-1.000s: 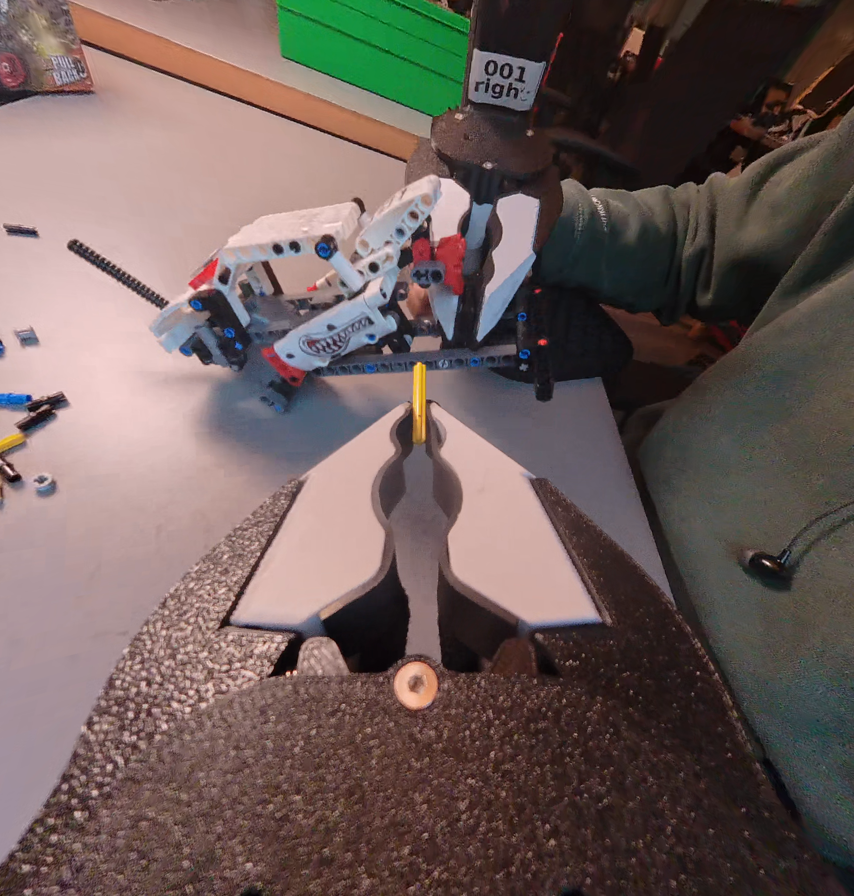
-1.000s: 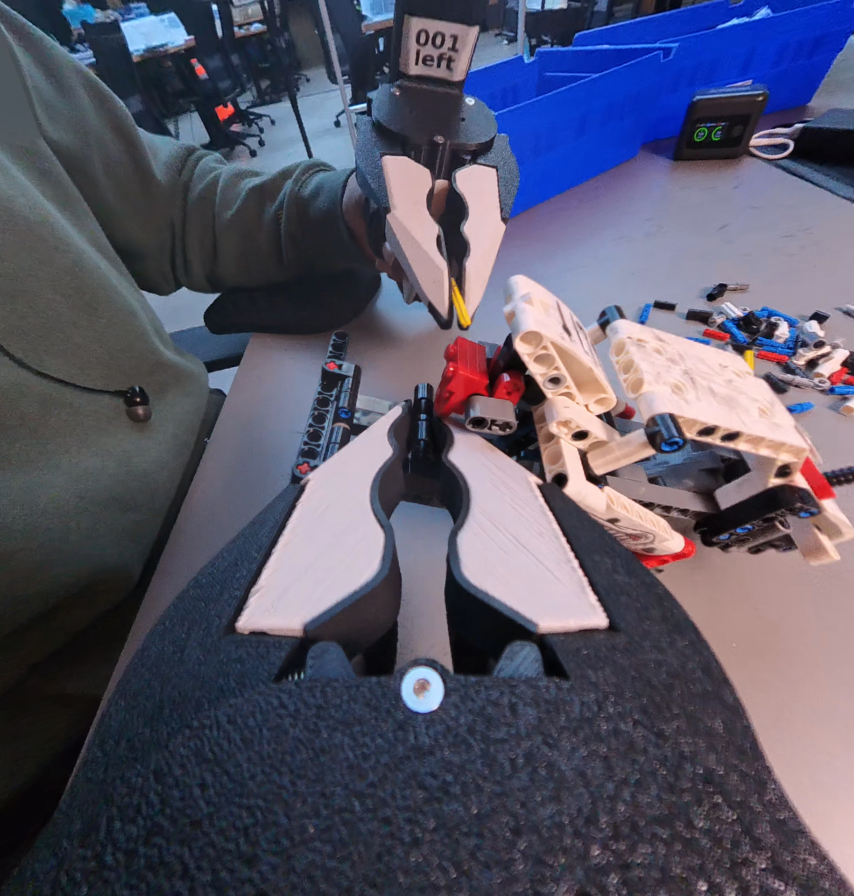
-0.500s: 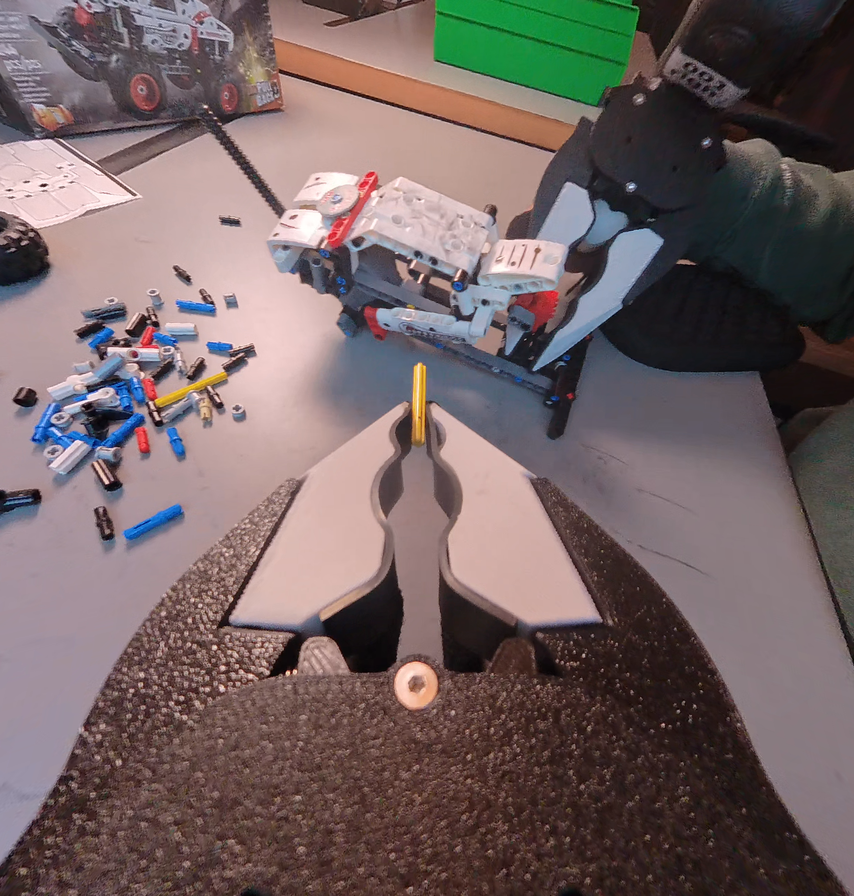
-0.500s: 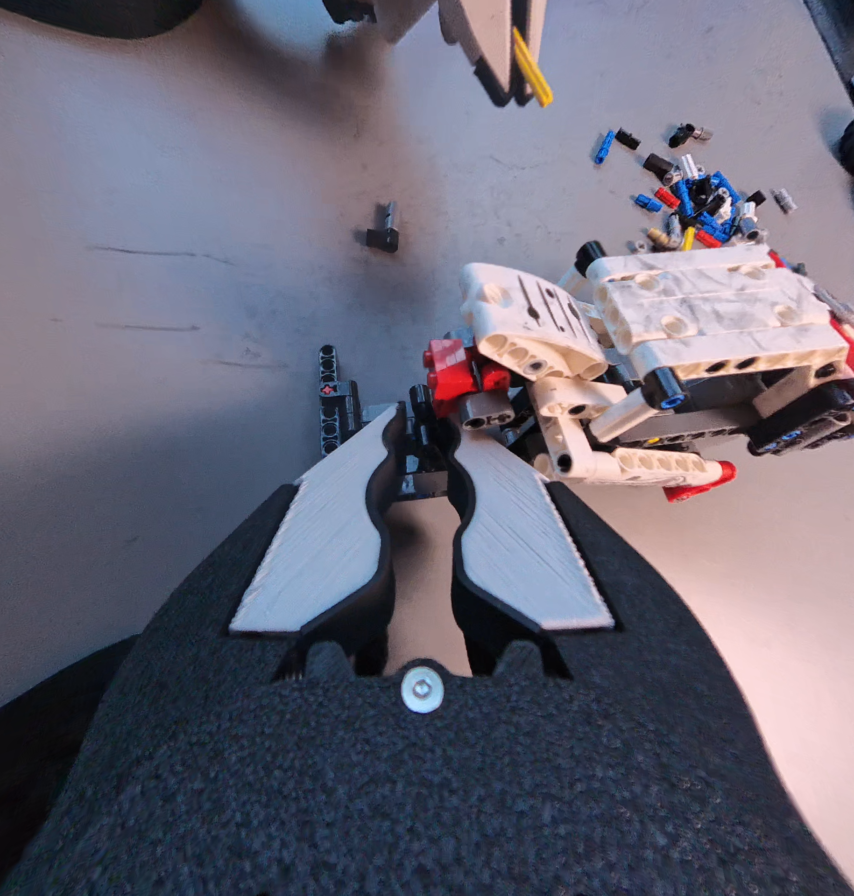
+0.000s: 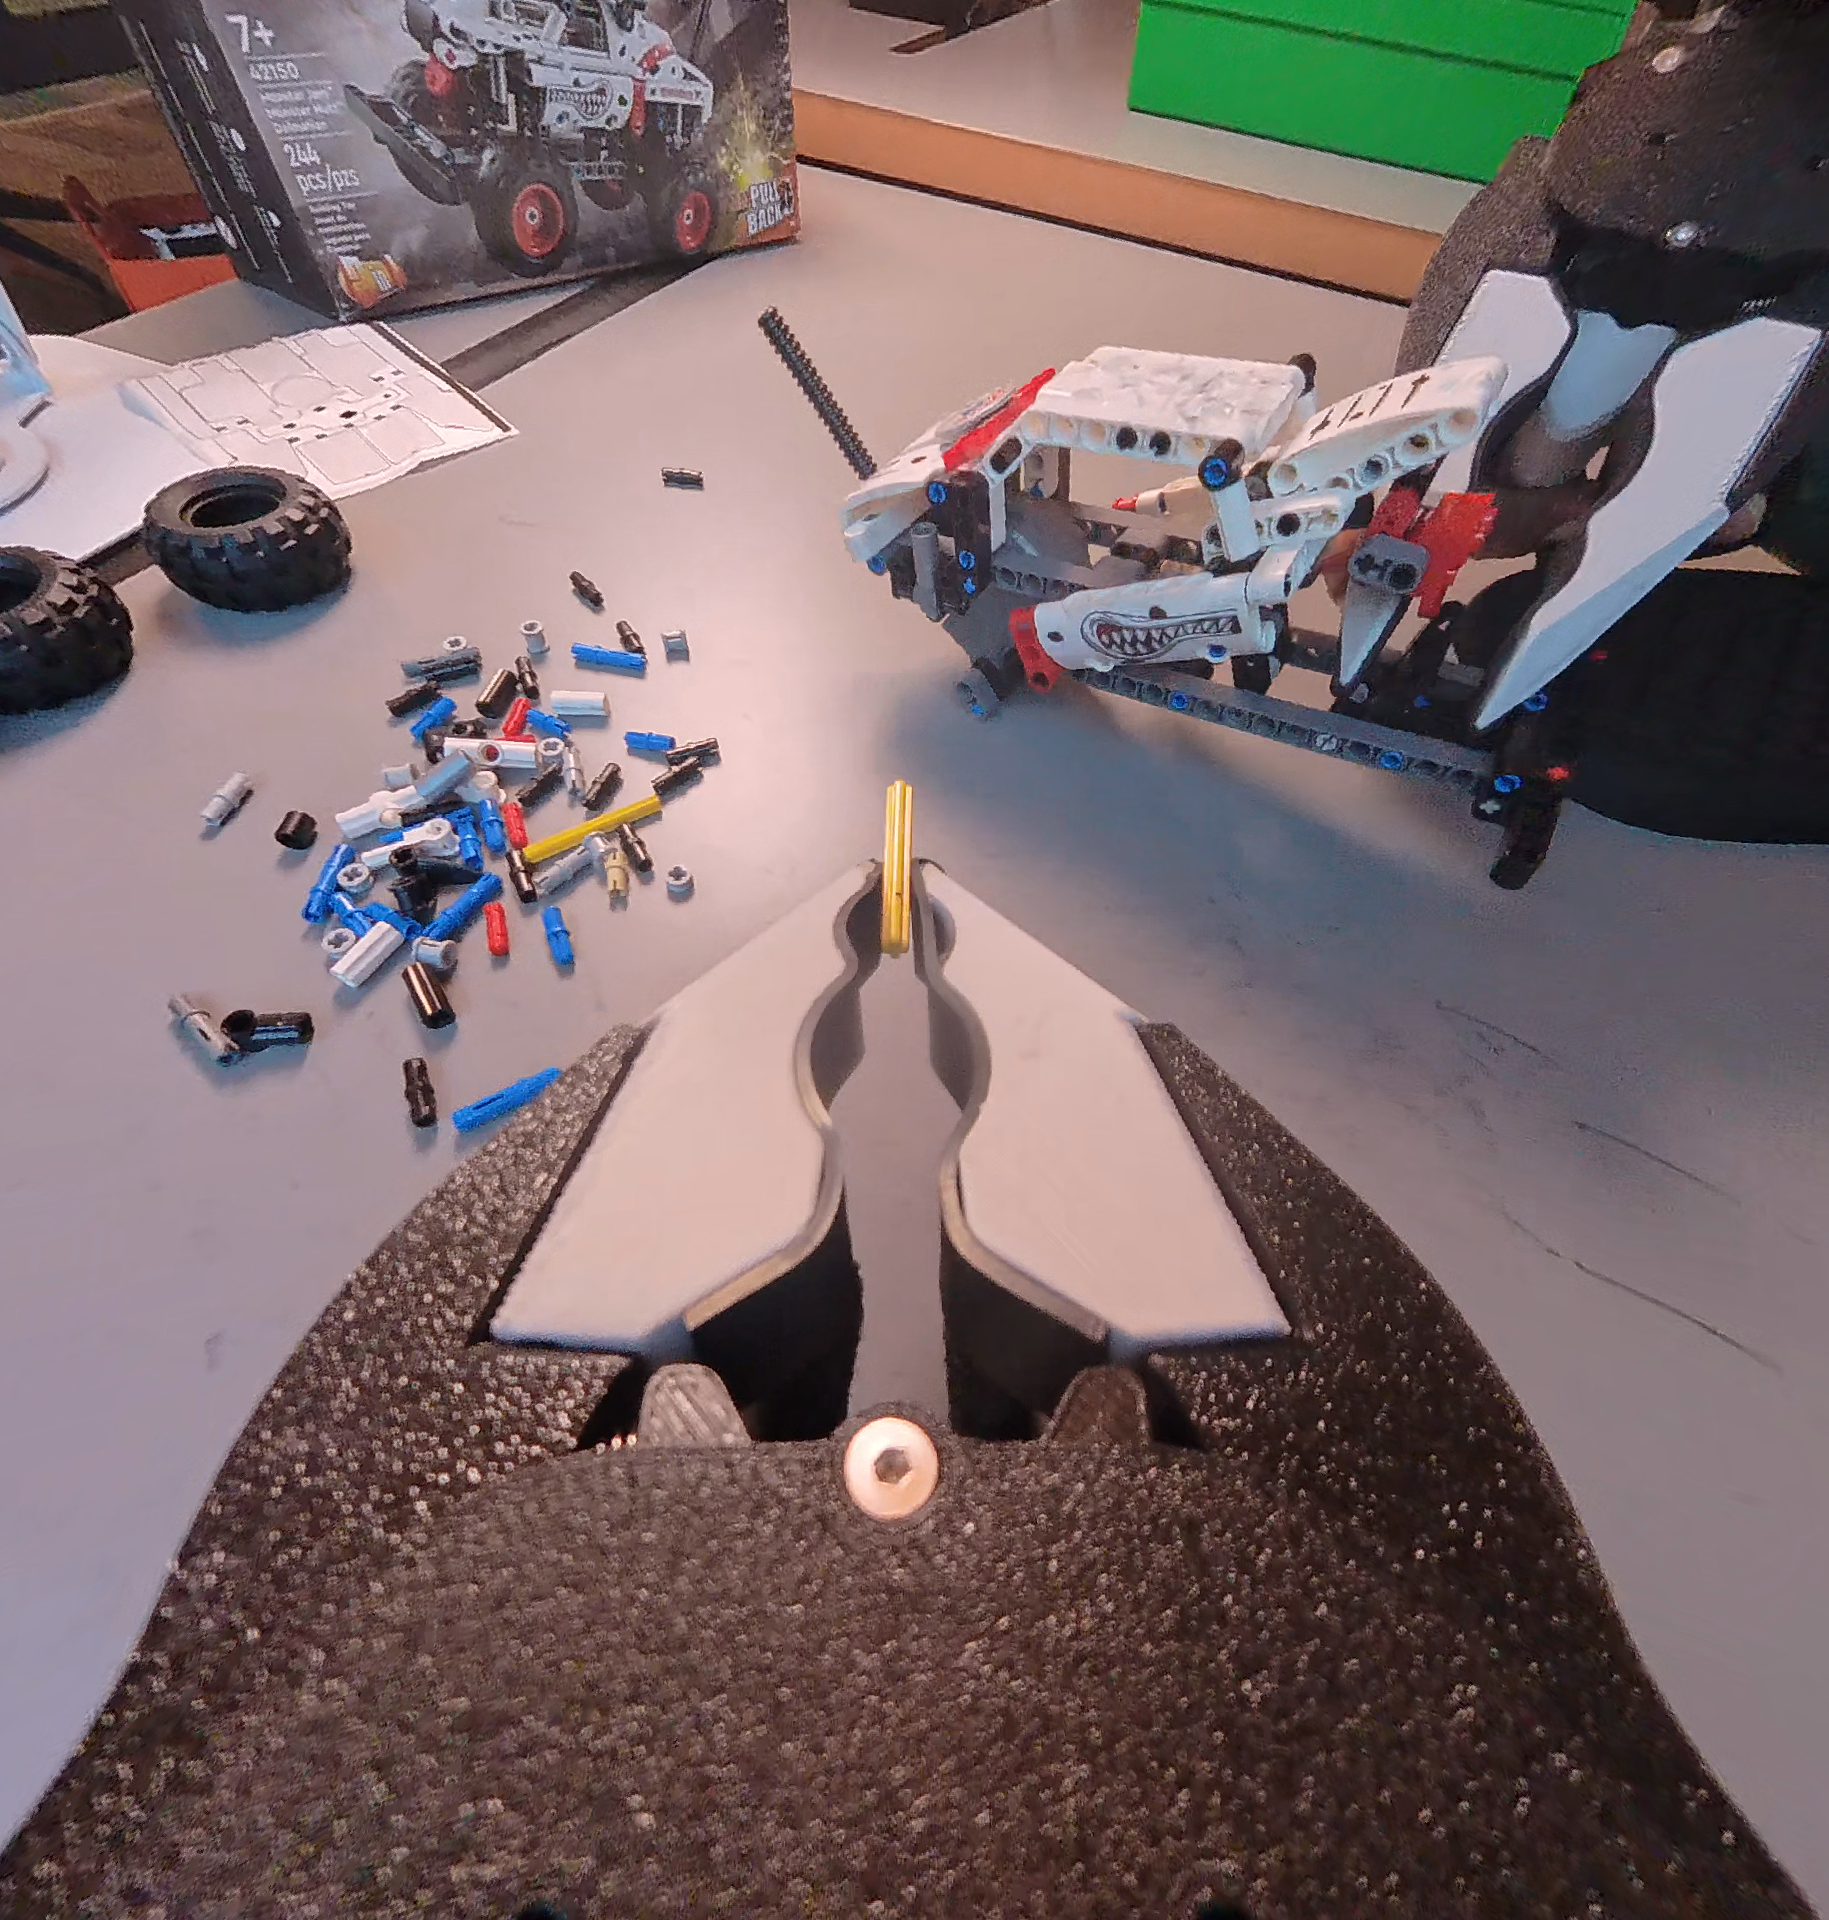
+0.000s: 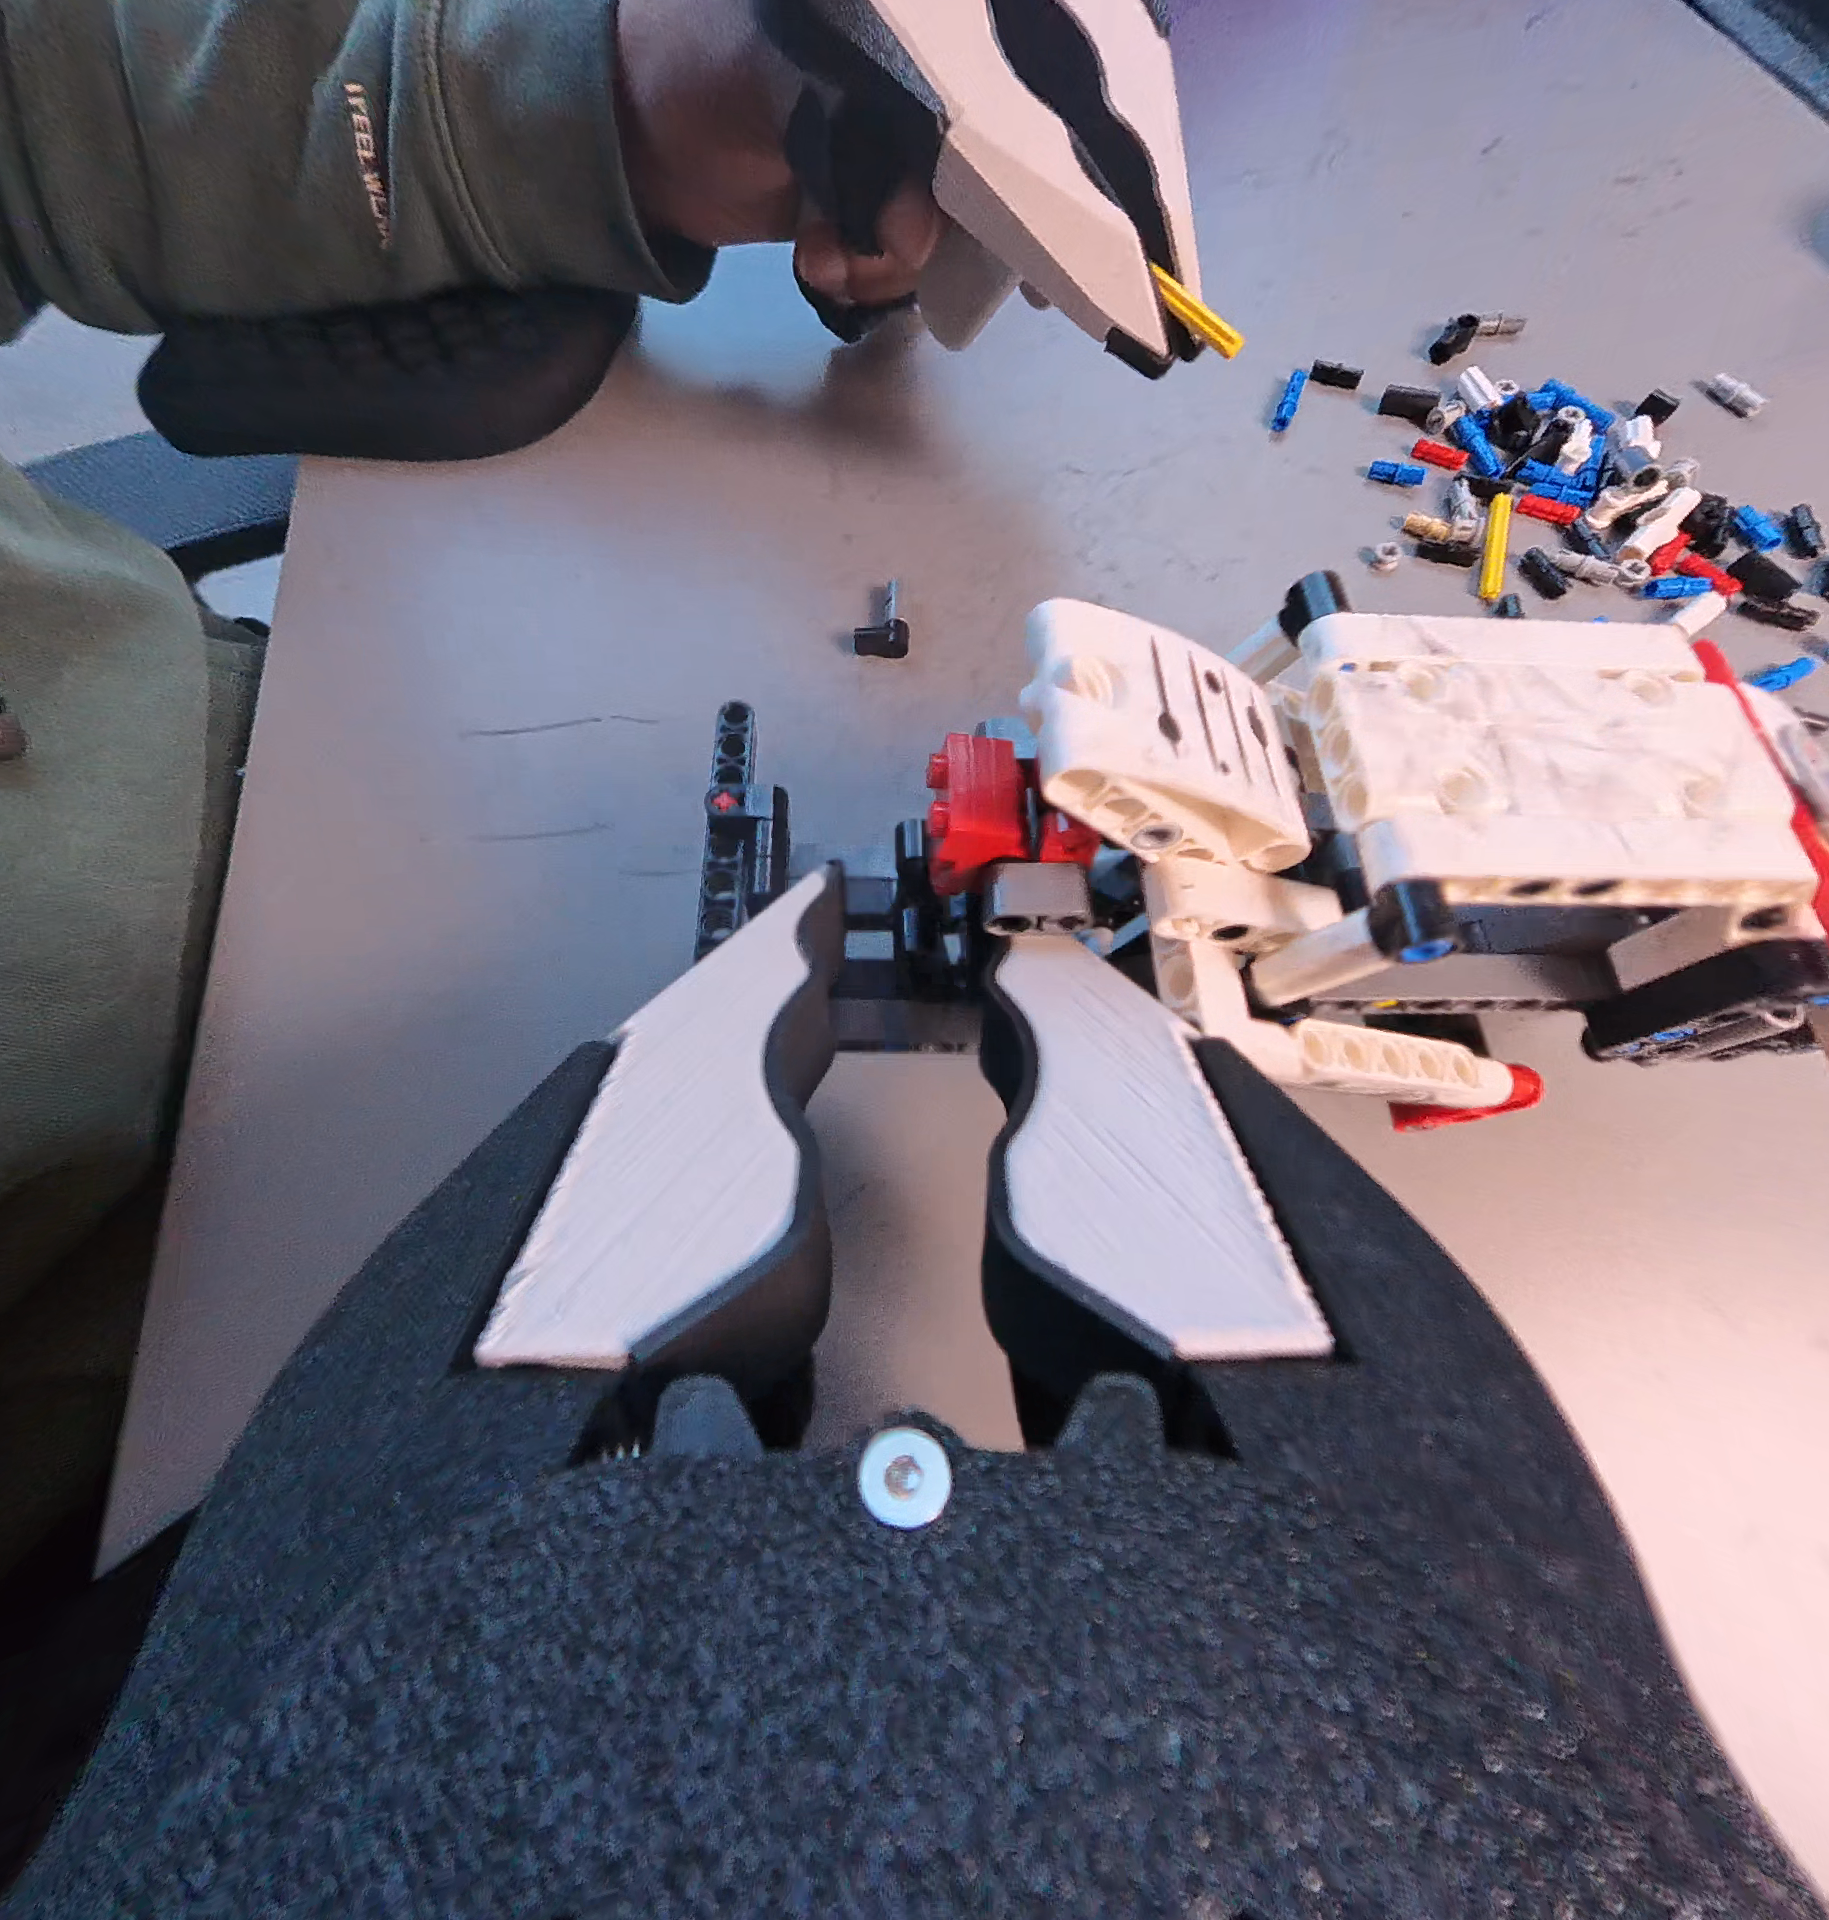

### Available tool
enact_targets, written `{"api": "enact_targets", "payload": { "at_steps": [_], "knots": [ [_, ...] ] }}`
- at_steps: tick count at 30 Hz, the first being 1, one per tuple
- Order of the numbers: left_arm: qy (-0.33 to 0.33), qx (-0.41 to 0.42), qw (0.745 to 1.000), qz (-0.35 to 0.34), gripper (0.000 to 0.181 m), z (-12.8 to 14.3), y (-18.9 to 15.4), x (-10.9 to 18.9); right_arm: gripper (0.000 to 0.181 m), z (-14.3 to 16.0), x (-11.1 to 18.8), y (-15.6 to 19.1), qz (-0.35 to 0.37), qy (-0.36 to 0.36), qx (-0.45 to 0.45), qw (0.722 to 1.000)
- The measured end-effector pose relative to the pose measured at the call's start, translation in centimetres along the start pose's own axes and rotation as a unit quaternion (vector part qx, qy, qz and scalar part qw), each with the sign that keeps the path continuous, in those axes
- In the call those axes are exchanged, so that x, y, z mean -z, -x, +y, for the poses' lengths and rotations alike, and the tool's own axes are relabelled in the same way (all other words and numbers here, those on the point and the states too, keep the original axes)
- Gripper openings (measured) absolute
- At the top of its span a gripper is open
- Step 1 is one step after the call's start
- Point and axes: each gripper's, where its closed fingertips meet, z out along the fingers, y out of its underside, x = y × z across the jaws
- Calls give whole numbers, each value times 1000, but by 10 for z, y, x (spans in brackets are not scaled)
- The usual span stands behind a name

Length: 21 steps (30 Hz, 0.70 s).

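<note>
1. A thin yellow axle [image 5: 896,868] is pinched between the tips of the left claw [image 5: 897,883], which is closed on it; the axle stands upright and sticks out past the tips, above the grey tabletop [image 5: 1305,1039].
2. In the right wrist view the same yellow axle [image 6: 1196,320] is seen poking from the left claw [image 6: 1164,332], held above the tabletop [image 6: 536,582] by a hand [image 6: 785,177] in a green sleeve [image 6: 318,156].
3. The right claw [image 6: 910,925] is closed onto the dark rear frame of a partly built toy truck [image 6: 1461,790], beside its red block [image 6: 977,805]; the fingers [image 6: 681,1122] stand a little apart, with the frame between their tips.
4. The toy truck [image 5: 1149,520], white with red and black parts, is tilted, with its long grey beam touching the tabletop.
5. A scatter of small loose pins [image 5: 494,810], blue, black, grey and red, lies to the left of the left claw, with another yellow axle among them.
6. Two black tyres [image 5: 245,535], an instruction sheet [image 5: 307,410] and the set's box [image 5: 474,145] are seen farther back on the left.
7. A small black connector [image 6: 882,632] lies alone on the tabletop between the two claws.
</note>
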Motion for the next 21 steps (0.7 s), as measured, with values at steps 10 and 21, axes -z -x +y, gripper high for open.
{"api": "enact_targets", "payload": {
  "at_steps": [10, 21],
  "knots": [
    [54, -4, 997, -48, 6, 12, 22, -8, 27, 31, -7, -8, 46, 55, 81, 994],
    [84, -34, 992, -90, 0, 8, 70, -19, 40, 42, 53, -12, 82, -3, -2, 997]
  ]
}}
